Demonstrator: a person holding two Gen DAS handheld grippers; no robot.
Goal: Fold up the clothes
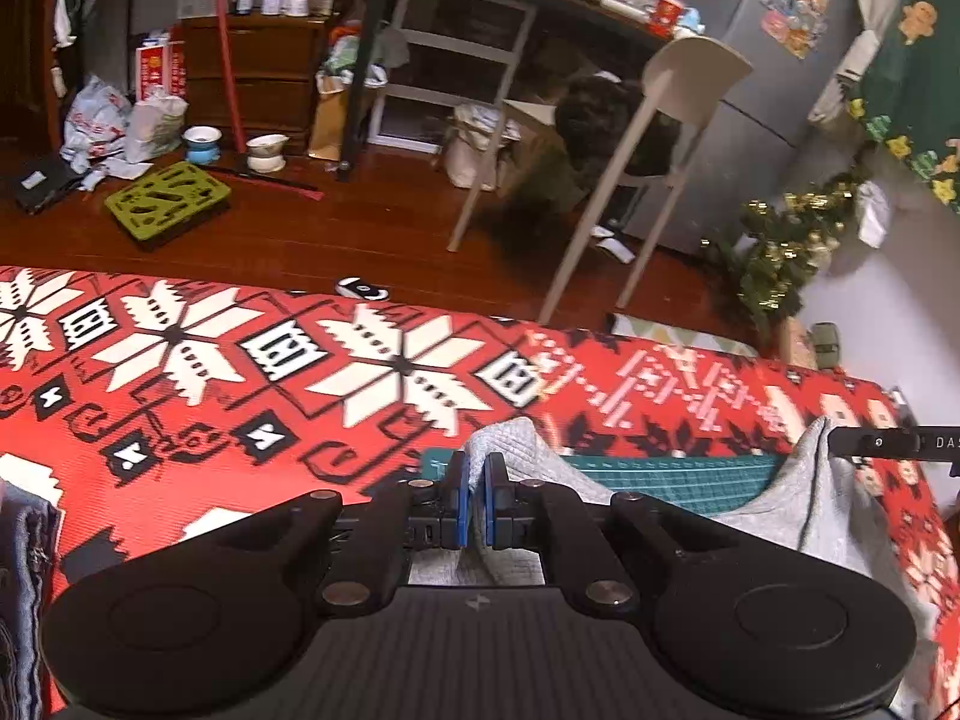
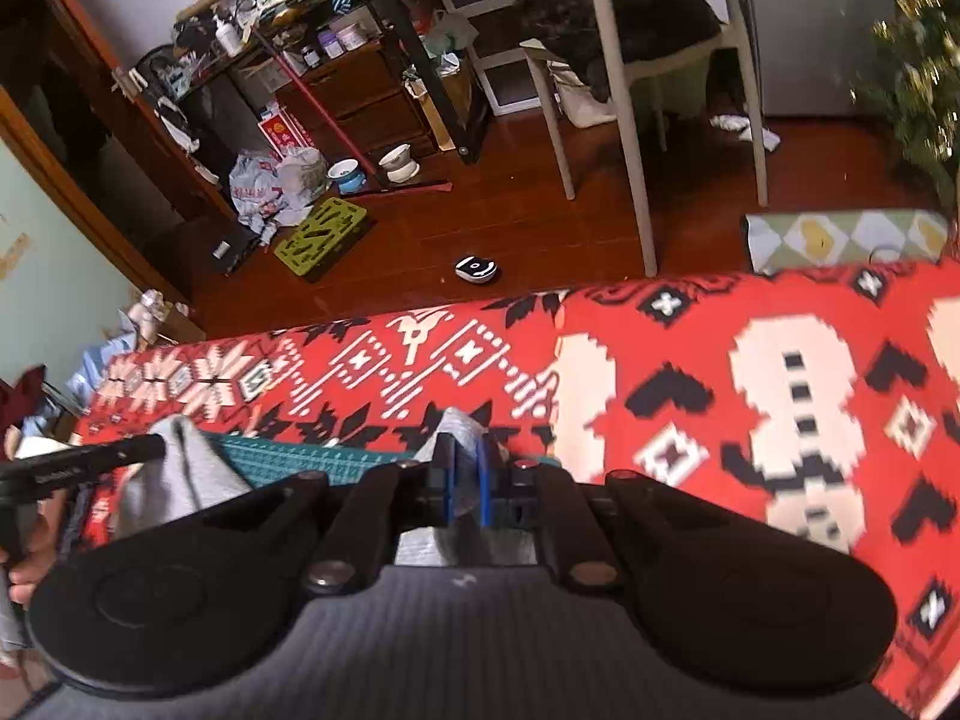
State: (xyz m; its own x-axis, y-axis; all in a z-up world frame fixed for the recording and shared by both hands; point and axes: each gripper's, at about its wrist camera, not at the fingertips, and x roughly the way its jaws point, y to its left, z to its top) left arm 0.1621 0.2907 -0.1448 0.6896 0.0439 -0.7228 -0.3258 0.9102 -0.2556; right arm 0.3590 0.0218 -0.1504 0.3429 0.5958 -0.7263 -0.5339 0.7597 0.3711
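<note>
My left gripper sits closest to the lens, blue pads clamped together on a pinch of the grey garment; a fold of the cloth pokes up between and past the fingertips. My right gripper is the same: fingers squeezed onto another bunch of that garment, grey fabric sticking up over the tips, and more visible behind the pads near the body. Each gripper shows in the other's view as a black bar with cloth draped off its end, the right one at the right frame edge, the left one at the left frame edge. So the garment hangs slack between my two grips, sagging in the middle. Under it lies a teal cutting mat with a grid, on the red patterned cover of the work surface. The garment is over the mat, well back from the cover's far edge; I can't tell if its lower part touches the mat. A denim piece sits at the cover's left side, partly cut off. In the right wrist view a hand is at the left frame edge. Past the far edge: wood floor, white chair, green crate.
</note>
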